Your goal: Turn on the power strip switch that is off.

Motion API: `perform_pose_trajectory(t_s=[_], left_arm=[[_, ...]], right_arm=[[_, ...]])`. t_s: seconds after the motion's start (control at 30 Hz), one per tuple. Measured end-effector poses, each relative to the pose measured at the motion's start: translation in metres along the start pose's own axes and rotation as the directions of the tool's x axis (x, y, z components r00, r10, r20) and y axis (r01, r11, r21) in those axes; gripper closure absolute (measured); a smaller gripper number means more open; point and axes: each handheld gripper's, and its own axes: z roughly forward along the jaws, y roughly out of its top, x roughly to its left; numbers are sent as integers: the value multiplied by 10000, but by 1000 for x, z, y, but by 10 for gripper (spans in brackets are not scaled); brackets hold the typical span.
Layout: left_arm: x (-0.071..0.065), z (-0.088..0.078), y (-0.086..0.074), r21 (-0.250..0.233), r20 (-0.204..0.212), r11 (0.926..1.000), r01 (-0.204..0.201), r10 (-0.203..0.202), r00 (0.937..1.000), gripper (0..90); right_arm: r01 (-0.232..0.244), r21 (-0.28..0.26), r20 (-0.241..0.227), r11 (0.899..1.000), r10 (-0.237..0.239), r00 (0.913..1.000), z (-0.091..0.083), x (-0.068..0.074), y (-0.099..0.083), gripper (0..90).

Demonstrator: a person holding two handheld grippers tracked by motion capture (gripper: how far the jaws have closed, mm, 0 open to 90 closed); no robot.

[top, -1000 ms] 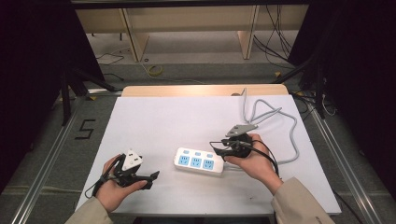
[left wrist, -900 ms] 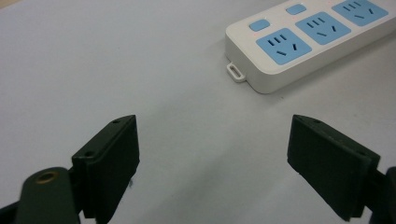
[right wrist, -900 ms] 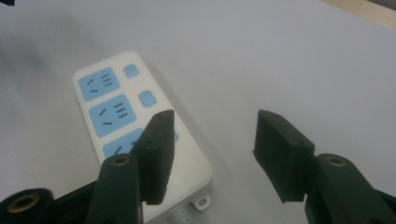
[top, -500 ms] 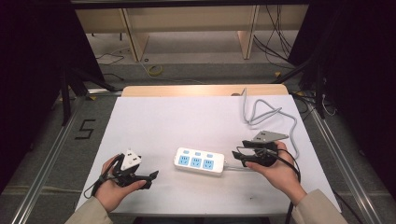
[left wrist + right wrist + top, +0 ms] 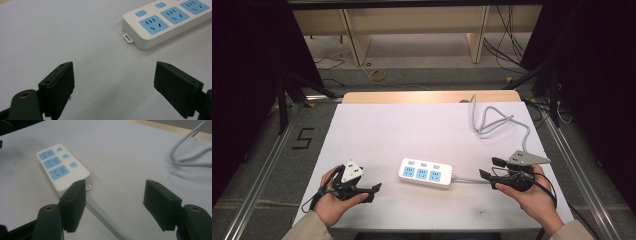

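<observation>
A white power strip with three blue sockets lies flat on the white table, near the person's edge of it and about midway across. Its grey cord leaves the strip's right end, runs toward the right gripper and then loops away over the far right part of the table. The right gripper sits just to the right of the strip, held low over the table in the person's right hand; its jaws have just been opening and now stand wide apart, pressing on nothing. In the right gripper view the cord passes under the gap close to one jaw, with the strip just beyond the jaw tips. The left gripper rests well to the left of the strip in the left hand, pointing toward it, its jaws spread wide with only bare table between them.
</observation>
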Motion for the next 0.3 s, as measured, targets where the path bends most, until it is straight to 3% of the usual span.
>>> perform_pose_trajectory(t_s=[0.3], left_arm=[[0,0,0,-41,14,10000,70,-70,10000,164]], right_arm=[[-208,-161,146,9997,210,9997,-3,-2,-4,307]])
